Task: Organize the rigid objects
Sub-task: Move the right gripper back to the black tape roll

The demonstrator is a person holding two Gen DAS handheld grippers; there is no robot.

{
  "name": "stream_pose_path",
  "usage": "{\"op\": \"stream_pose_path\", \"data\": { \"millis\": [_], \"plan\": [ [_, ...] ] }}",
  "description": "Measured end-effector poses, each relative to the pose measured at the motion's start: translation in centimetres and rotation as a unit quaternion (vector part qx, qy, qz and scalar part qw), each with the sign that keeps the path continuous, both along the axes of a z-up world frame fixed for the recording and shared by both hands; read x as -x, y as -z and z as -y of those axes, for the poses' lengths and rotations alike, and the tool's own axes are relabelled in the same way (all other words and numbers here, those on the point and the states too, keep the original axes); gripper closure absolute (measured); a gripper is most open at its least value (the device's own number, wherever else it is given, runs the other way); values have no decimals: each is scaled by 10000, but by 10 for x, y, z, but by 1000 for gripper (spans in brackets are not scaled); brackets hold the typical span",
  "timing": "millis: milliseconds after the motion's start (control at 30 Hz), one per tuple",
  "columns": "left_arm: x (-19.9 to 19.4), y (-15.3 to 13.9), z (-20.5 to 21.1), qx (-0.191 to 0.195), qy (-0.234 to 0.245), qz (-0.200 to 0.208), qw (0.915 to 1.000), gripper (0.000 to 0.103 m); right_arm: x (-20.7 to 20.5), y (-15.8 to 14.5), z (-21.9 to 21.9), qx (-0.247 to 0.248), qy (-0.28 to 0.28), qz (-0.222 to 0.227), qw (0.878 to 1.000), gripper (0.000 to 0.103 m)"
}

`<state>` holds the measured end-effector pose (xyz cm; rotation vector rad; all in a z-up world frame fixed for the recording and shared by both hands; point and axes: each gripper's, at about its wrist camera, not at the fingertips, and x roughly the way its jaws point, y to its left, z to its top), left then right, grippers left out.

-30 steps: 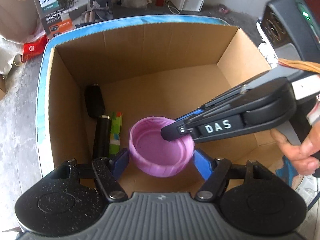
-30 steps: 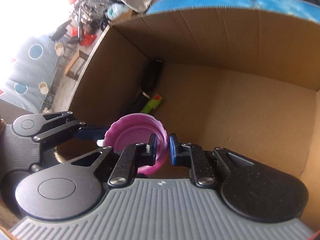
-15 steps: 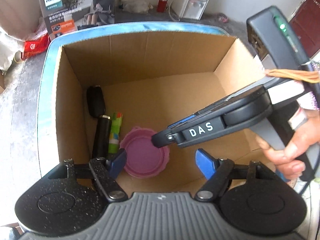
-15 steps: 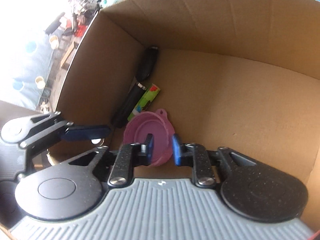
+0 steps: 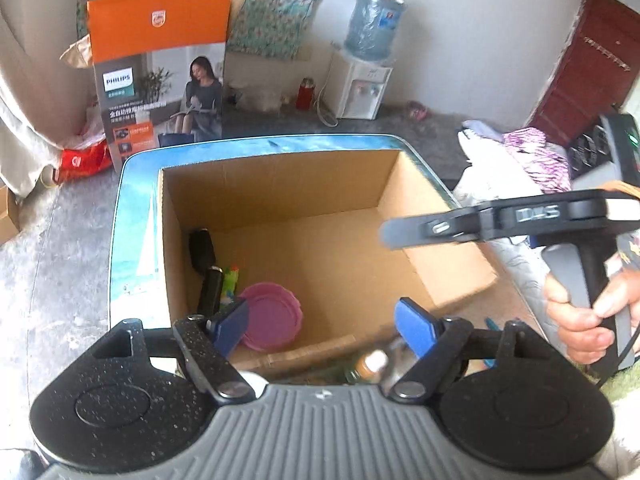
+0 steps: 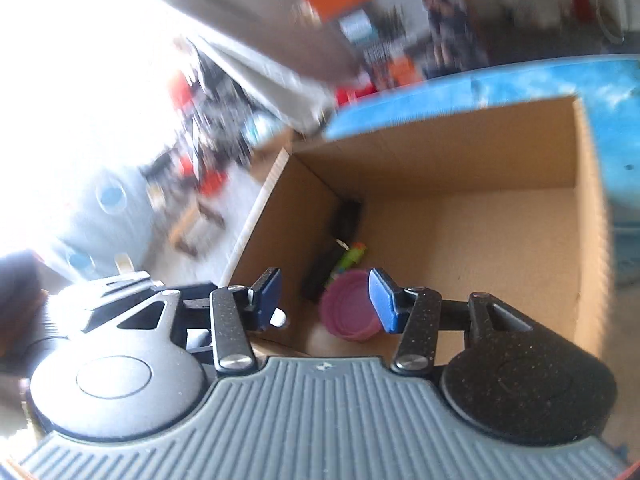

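A: Count in the cardboard box [image 5: 280,184]?
B: One pink lid [image 5: 272,320] on the floor, near-left corner. Just beyond it two black items [image 5: 202,246] and one green piece [image 5: 229,280] along the left wall.
A: Tongs?
B: Left tongs [image 5: 320,322] spread, opening, nothing between, above near rim. Right tongs [image 6: 324,298] opening, empty, raised above the lid; hand [image 5: 588,320] grips handle.

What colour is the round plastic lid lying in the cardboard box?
Pink-purple; the round plastic lid in the cardboard box shows best from the left wrist.
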<state>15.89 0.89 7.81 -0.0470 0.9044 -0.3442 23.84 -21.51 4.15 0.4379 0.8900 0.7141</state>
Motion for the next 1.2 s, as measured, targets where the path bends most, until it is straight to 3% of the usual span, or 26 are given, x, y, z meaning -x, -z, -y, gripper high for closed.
{"op": "stream_pose_path", "data": {
  "millis": [100,233,500,667,967,1200],
  "plan": [
    [22,3,-1,91,31,18,10000,21,38,-5,21,-262,184,227,9992,54],
    [50,21,-1,100,-59,-60,9999,21,83,4,43,-512,395,209,9977,54],
    [80,83,18,-558,73,-347,9978,22,132,66,23,-134,356,-227,9990,53],
    [85,118,35,-908,135,-517,9944,24,137,100,-10,548,112,-357,9978,53],
    [80,142,49,-1170,195,-667,9907,34,117,128,-47,1036,-341,-491,9928,57],
    [82,142,61,-1234,224,-608,9902,38,111,130,-57,1265,-576,-432,9893,82]
  ]
}}
